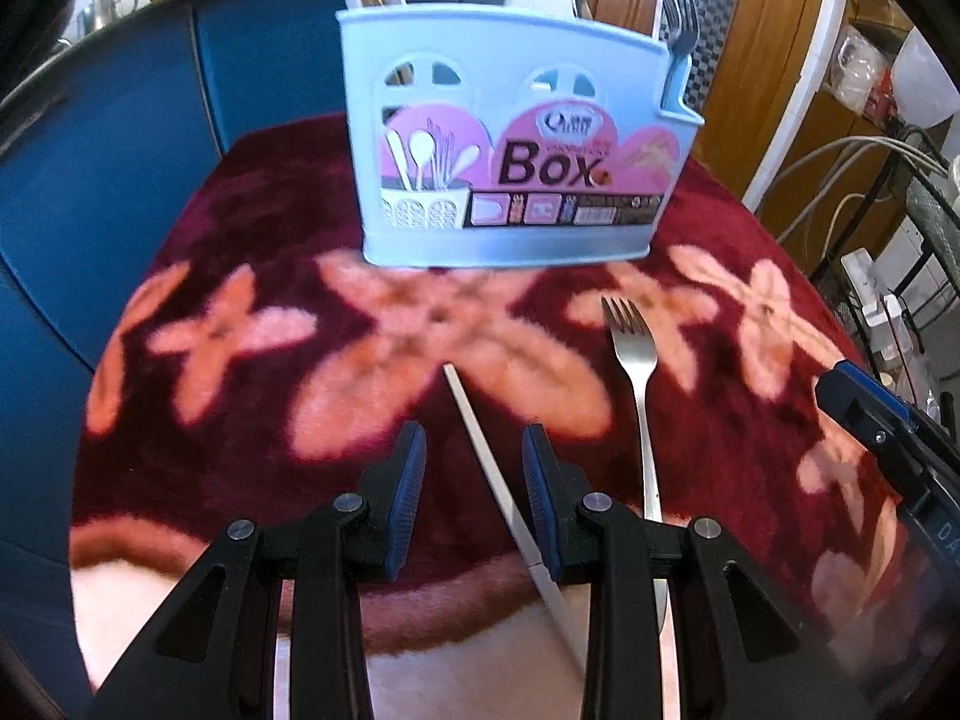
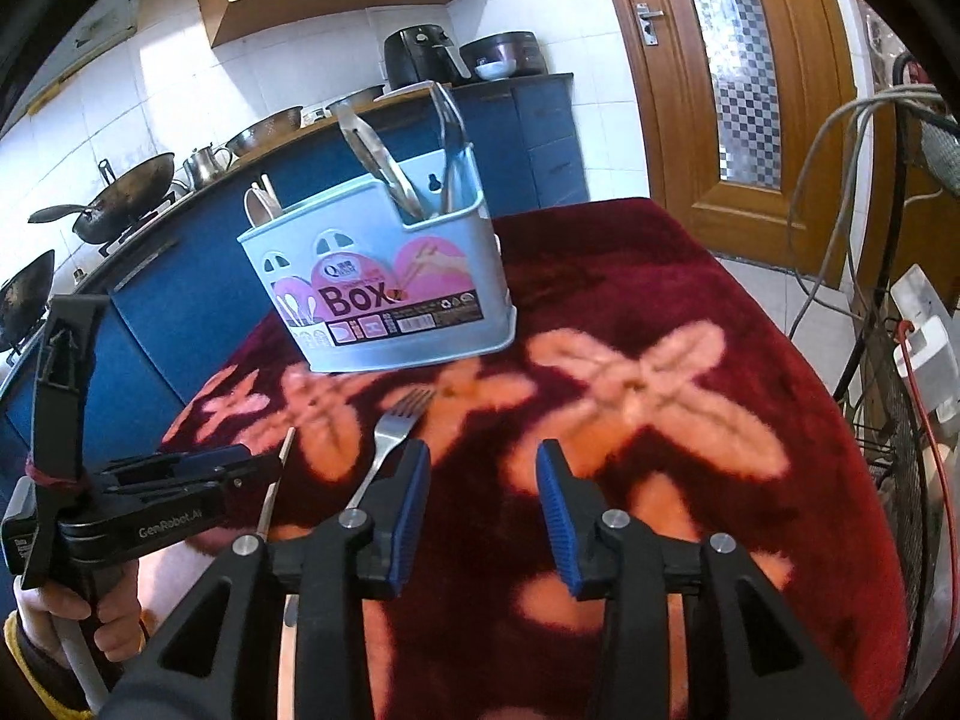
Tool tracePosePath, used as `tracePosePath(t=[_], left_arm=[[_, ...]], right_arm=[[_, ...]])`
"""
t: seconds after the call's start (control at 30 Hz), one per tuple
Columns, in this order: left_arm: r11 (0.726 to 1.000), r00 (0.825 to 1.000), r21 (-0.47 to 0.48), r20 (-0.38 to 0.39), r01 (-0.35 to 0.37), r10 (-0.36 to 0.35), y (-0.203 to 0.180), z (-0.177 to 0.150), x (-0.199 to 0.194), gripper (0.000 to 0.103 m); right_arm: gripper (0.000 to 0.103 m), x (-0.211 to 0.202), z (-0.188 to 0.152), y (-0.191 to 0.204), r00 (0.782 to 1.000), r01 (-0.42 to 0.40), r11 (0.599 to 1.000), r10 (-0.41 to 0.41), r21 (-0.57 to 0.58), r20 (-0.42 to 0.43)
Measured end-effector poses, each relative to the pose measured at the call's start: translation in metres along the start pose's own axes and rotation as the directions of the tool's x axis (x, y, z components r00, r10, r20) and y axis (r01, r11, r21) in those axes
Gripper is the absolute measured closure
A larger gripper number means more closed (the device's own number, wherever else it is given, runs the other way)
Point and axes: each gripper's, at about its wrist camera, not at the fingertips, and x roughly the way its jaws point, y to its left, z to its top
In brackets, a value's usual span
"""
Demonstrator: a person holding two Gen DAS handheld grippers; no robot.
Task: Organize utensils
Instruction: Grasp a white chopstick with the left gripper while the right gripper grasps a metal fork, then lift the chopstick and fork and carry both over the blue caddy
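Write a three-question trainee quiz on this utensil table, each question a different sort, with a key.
1. True or false: the fork on the cloth lies between the left tongs.
2. Which loose item lies between the left tongs? A) chopstick B) spoon C) knife
3. Fill in: the blue holder is labelled "____".

Key: 1 false; 2 A; 3 Box

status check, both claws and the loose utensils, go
Left claw open over the chopstick, not gripping. Right claw open, empty, beside the fork. Both utensils flat on the blanket before the utensil box. Nothing blocking.
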Motion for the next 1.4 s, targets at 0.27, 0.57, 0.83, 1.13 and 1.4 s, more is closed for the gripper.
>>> tracePosePath(t=[0.27, 0.57, 0.83, 1.13, 1.4], left_arm=[[0.999, 0.998, -0.025, -0.056, 0.022, -0.023, 0.0, 0.004, 0.015, 0.084], [0.999, 0.998, -0.028, -0.058, 0.033, -0.035, 0.001, 0.008, 0.017, 0.094], [0.995, 0.997, -0.058, -0.016, 0.079, -0.08, 0.009, 0.013, 0.006, 0.1], [0.987, 0.994, -0.13, 0.056, 0.099, -0.092, 0.036, 0.019, -0.011, 0.101], [0.981, 0.987, -0.17, 0.142, 0.092, -0.068, 0.052, 0.029, -0.028, 0.101]], right_arm=[[0.062, 0.003, -0.005, -0.012, 1.0, -0.015, 0.999, 0.015, 0.031, -0.008], [0.061, 0.006, -0.005, -0.015, 1.0, -0.02, 0.999, 0.021, 0.04, -0.017], [0.061, 0.012, -0.001, -0.002, 0.999, -0.028, 1.0, 0.028, 0.014, -0.034], [0.061, 0.031, 0.009, 0.015, 0.994, -0.063, 0.998, 0.063, -0.001, -0.09], [0.061, 0.059, 0.02, 0.03, 0.979, -0.116, 0.993, 0.115, 0.004, -0.17]])
